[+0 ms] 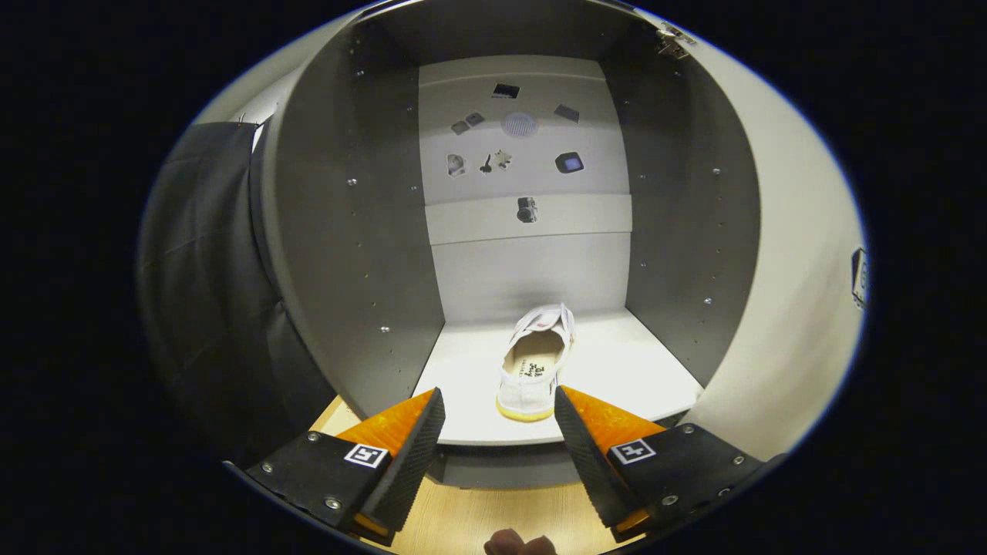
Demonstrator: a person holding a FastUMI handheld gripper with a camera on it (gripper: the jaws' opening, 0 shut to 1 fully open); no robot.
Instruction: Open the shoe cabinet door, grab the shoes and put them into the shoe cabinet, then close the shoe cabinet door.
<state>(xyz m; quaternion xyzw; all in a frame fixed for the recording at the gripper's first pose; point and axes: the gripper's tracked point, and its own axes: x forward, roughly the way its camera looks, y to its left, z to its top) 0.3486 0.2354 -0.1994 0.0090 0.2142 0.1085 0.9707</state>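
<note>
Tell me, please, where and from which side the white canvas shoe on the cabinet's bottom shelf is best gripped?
Probably at the heel end of the white canvas shoe, coming straight in from the front. Its heel points toward the open gripper, toe toward the grey shoe cabinet back, and the narrow sides flanking the shoe's opening would likely fit between the spread fingers.

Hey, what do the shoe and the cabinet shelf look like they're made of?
The shoe looks like white canvas, matte and woven, with a yellowish, likely rubber, sole rim. The cabinet shelf seems white laminated board: smooth, flat, faint sheen, with a square front edge. The open gripper hangs just short of the shoe's heel.
</note>
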